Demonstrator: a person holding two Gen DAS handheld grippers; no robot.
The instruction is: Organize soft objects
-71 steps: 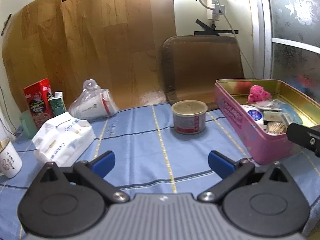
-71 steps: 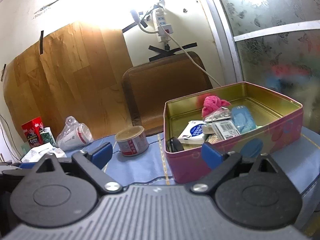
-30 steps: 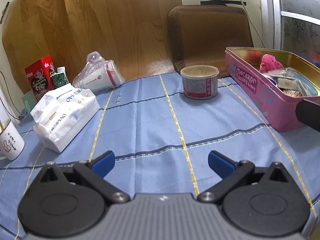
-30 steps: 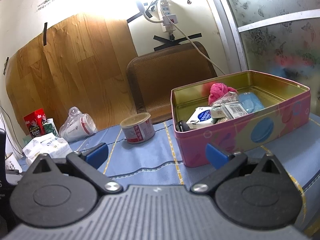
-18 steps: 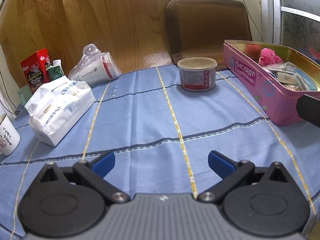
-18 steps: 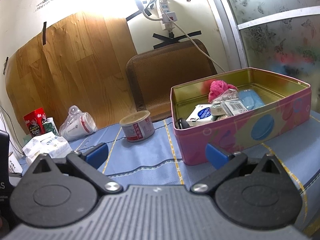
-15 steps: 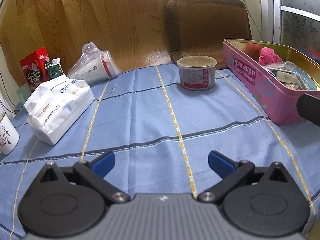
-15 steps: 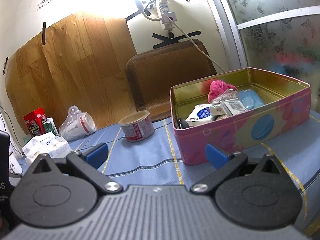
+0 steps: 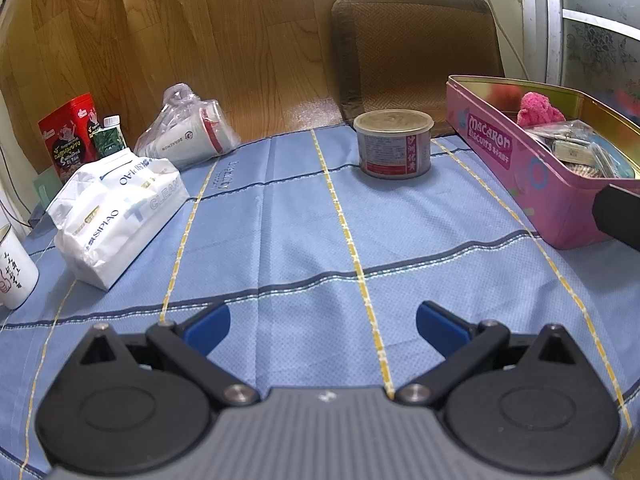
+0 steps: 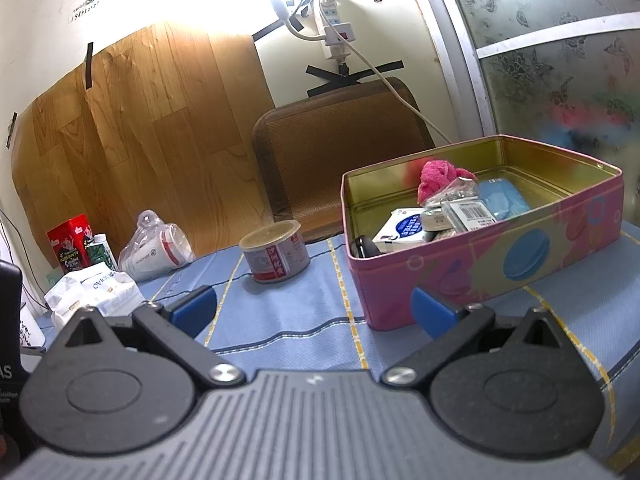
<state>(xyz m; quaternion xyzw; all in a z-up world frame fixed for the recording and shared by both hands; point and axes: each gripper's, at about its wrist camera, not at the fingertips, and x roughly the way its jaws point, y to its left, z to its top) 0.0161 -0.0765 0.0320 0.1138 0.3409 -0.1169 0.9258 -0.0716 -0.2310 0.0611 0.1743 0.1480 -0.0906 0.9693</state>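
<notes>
Your spread, empty left claw (image 9: pixel 322 330) has dropped lower before the pink rectangular biscuit tin (image 9: pixel 532 184), leaving its soft contents untouched.

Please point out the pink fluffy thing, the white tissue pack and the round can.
pink fluffy thing (image 10: pixel 434 175), right wrist view, its top
white tissue pack (image 9: pixel 116 212), left wrist view, its printed face
round can (image 9: pixel 394 142), left wrist view, its side label
</notes>
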